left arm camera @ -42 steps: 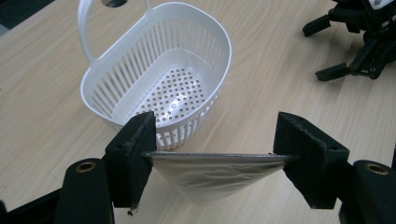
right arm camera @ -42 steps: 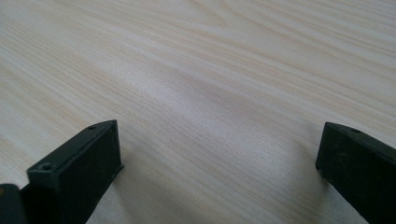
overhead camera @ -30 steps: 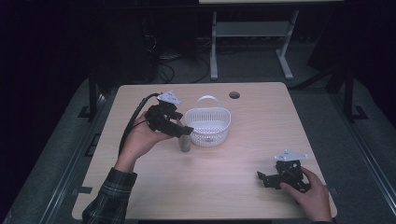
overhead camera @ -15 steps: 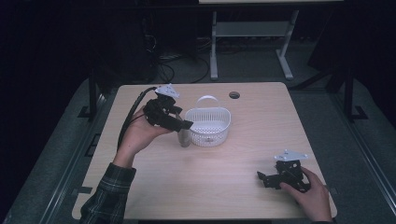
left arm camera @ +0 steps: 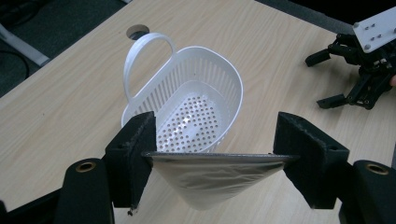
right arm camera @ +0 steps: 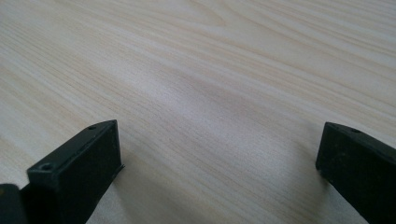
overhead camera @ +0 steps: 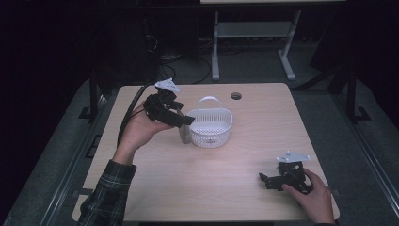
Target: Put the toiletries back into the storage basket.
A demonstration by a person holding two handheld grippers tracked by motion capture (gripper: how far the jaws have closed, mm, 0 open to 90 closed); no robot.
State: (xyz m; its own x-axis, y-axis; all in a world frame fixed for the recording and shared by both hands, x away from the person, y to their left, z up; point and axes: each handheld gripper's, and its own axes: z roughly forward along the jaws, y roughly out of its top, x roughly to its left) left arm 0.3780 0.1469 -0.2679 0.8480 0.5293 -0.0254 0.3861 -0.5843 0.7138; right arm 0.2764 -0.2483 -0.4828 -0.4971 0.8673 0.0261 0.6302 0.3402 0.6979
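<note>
The left hand-held gripper [left arm camera: 212, 158] is clenched on a silvery foil pouch [left arm camera: 210, 179]: in the left gripper view the pouch's flat top edge is stretched straight between the two black pads, one pad pressed on each end, and the tapering body hangs below them. In the high view the left hand-held gripper [overhead camera: 184, 120] is seen raised above the tabletop [overhead camera: 207, 183] in the person's left hand [overhead camera: 141, 129], with the pouch [overhead camera: 185, 134] hanging from it as a small grey shape just left of a white perforated basket [overhead camera: 210, 128]. Whether the pouch touches the basket cannot be told. A black cable [overhead camera: 129, 113] trails from the gripper off the left far side of the tabletop, and a grey three-cornered plate [overhead camera: 168, 85] is carried on top of it.

The basket [left arm camera: 196, 105] is oval, with slotted walls, a hole-dotted floor and an arched handle [left arm camera: 140, 56] standing upright at its far end; nothing lies in it. Beyond it a round cable hole [overhead camera: 236, 96] is set in the tabletop near the far edge.

The right hand-held gripper [overhead camera: 270, 180] is held at the near right corner in the right hand [overhead camera: 313, 197], low over the wood. In the right gripper view its jaws stand wide apart, released, with bare wood grain [right arm camera: 210, 93] between them.
</note>
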